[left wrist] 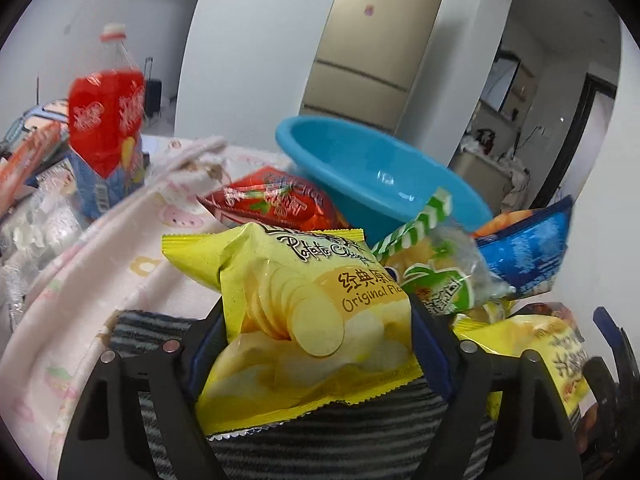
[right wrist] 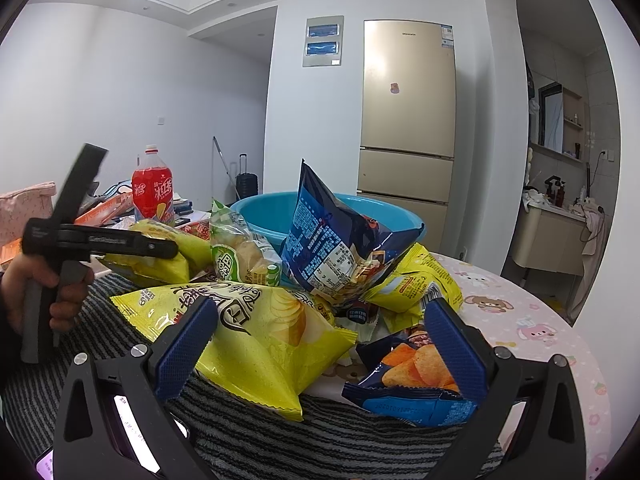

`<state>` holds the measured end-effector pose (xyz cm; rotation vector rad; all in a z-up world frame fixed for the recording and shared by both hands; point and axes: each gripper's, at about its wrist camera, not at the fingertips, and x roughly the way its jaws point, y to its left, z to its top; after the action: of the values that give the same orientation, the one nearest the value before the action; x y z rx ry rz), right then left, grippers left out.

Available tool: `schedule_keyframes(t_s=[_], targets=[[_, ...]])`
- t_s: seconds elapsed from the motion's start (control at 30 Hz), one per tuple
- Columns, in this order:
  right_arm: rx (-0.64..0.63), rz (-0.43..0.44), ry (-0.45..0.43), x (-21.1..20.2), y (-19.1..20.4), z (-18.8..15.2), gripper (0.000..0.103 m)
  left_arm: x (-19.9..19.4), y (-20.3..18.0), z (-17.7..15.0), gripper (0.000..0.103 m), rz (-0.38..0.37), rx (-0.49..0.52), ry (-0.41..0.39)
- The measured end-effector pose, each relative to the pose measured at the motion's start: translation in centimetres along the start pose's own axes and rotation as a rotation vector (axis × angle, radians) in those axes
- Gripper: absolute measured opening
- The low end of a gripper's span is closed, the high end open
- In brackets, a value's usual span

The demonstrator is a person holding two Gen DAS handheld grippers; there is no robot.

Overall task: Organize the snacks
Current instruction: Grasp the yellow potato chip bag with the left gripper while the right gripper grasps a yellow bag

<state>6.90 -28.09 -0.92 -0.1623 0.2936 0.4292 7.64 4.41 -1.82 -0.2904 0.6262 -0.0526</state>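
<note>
The basin (right wrist: 256,216) is blocked in front: a blue bag (right wrist: 332,240) leans upright on its rim, a green pack (right wrist: 240,252) beside it, yellow bags (right wrist: 256,332) heaped below. To the right the pink cloth (right wrist: 520,320) lies bare. A red bottle (left wrist: 106,116) and clutter crowd the far left

Both wrist views close, sharing blue basin (left wrist: 384,176)

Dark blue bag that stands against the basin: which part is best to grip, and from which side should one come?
Probably best to pinch the dark blue bag at its flat top corner, coming from above. It stands upright against the blue basin with its top free, while its puffed lower body sits wedged beside a yellow bag.
</note>
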Motion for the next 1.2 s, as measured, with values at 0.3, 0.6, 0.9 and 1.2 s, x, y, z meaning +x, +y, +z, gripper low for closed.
schedule_keyframes(t_s=[0.3,0.6,0.9,1.2], targets=[[-0.048,0.114,-0.049,-2.3,1.2,0.8,0.103,-3.2,0.4,-0.7,0.083,-0.026,-0.009,-0.106],[-0.305,0.136,0.239,2.8,5.7,0.9,0.103,-4.3,0.3,-1.0,0.084,-0.058,-0.006,-0.122],[-0.325,0.144,0.274,5.1,6.4,0.8,0.103,-4.4,0.0,-1.1,0.084,-0.074,0.018,-0.127],[-0.275,0.143,0.190,2.8,5.5,1.0,0.083,-4.4,-0.6,-1.1,0.084,-0.076,0.042,-0.134]])
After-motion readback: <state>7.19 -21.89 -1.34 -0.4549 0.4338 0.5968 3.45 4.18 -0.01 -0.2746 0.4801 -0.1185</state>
